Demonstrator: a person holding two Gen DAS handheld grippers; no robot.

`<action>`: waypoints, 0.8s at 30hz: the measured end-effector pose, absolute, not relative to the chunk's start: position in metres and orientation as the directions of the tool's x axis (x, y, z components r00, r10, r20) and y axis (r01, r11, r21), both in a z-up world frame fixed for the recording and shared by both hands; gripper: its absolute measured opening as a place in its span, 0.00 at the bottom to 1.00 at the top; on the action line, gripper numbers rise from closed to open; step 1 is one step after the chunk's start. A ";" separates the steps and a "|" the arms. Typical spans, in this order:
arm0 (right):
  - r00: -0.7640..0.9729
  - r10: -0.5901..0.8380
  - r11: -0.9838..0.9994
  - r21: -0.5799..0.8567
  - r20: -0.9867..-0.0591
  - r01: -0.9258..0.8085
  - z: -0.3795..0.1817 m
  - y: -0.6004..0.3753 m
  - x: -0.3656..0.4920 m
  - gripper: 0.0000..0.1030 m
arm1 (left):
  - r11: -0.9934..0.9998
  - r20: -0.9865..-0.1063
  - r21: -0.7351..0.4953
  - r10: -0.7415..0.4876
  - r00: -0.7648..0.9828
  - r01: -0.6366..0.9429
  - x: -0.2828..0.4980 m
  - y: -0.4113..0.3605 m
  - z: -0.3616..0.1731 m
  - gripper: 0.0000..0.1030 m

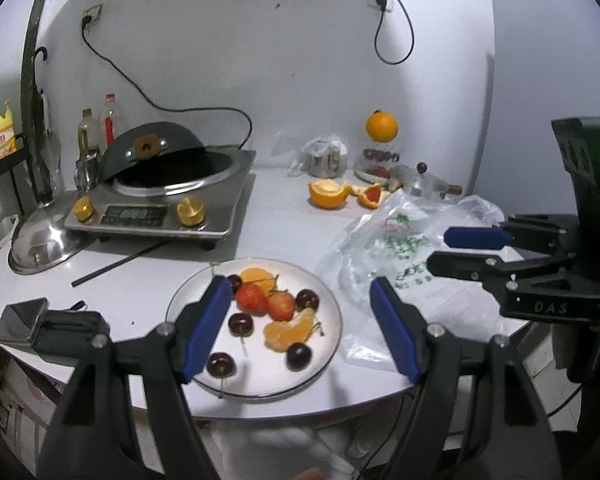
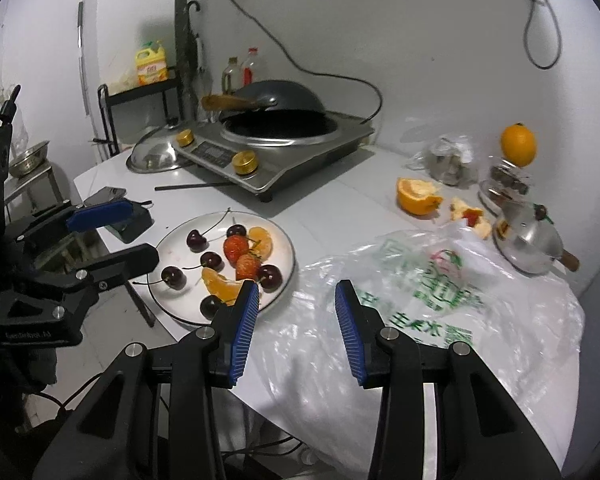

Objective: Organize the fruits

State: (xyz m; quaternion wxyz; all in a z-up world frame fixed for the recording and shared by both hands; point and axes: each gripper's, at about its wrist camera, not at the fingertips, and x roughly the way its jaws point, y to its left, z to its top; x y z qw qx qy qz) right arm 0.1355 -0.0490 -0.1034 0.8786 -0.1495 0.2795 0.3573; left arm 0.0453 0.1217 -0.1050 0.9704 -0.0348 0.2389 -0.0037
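Looking along my left tongs (image 1: 300, 300) first: the blue pads stand wide apart with nothing between them, hanging above the white plate (image 1: 332, 332) at lower centre of the frame. On that plate lie two strawberries (image 1: 252, 299), dark cherries (image 1: 241, 324) and orange segments (image 1: 289, 330). Right of the plate a clear plastic bag (image 1: 396, 248) is spread on the desk (image 1: 284, 224). My right tongs (image 1: 456, 250) enter from the right edge, over the bag. At upper centre right, orange peel (image 1: 327, 194) lies on the desk and a whole orange (image 1: 381, 126) sits raised behind it. An induction cooker (image 1: 160, 200) with a tilted wok occupies the left.

Right wrist view: my right tongs (image 2: 296, 304) are partly apart, narrower than the left pair, gripping nothing, over the plastic bag (image 2: 440, 280) at lower centre. The plate (image 2: 284, 248) of fruit lies left of centre, its near edge just behind the left pad. My left tongs (image 2: 128, 236) show at the left edge, beside the plate.
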 end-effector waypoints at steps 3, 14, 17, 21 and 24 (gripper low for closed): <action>0.609 0.542 0.715 -0.062 -0.580 -0.696 -0.099 -0.062 0.130 0.41 | 0.996 -0.454 -0.090 -0.035 0.890 -0.007 0.043 0.117 -0.100 0.71; 0.696 0.536 0.763 -0.078 -0.478 -0.642 -0.066 -0.102 0.100 0.50 | 0.997 -0.350 -0.074 -0.053 0.935 0.028 0.016 0.088 -0.063 0.94; 0.710 0.537 0.769 -0.082 -0.456 -0.634 -0.058 -0.110 0.093 0.50 | 0.998 -0.329 -0.058 -0.057 0.943 0.040 0.009 0.080 -0.053 0.94; 0.730 0.536 0.781 -0.080 -0.424 -0.620 -0.047 -0.122 0.083 0.50 | 0.999 -0.316 -0.028 -0.050 0.947 0.043 0.001 0.069 -0.040 0.94; 0.750 0.531 0.794 -0.076 -0.395 -0.603 -0.039 -0.134 0.077 0.50 | 0.999 -0.306 -0.016 -0.044 0.951 0.041 -0.003 0.063 -0.030 0.94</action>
